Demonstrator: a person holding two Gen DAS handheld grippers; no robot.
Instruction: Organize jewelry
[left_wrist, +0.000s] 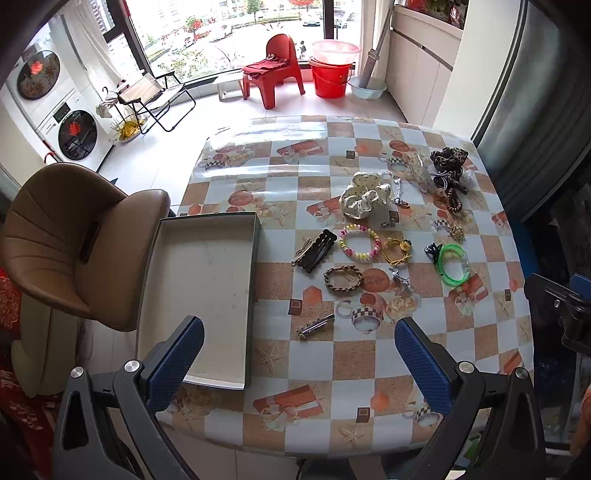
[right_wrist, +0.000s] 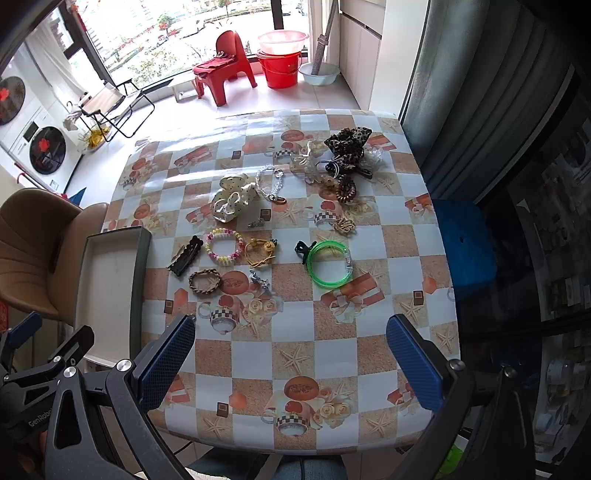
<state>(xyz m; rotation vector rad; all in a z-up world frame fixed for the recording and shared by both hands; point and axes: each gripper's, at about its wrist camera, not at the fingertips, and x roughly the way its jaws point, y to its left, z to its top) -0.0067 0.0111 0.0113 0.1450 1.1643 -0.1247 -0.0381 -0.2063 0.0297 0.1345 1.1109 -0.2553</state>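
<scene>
With both the left gripper (left_wrist: 299, 347) and right gripper (right_wrist: 290, 341) spread wide and empty, the jewelry (left_wrist: 360, 243) lies scattered right of the tray (left_wrist: 255, 258), whose overhanging edge might tip if bumped.

Occlusions and unclear items:
- Box (right_wrist: 110, 280), right wrist view: near corner hidden behind the gripper finger; left wall partly lost at the table edge.
- Metal clip (left_wrist: 314, 326): seen only in the left wrist view; type too small to tell.
- Small silver charm (right_wrist: 256, 223): form unreadable.
- Clear items (right_wrist: 306, 162) beside the leopard scrunchie (right_wrist: 347, 147), far right: tangled, count indeterminate.
- Black claw clip (right_wrist: 303, 246): partly covered by the green bangle (right_wrist: 330, 267).
</scene>
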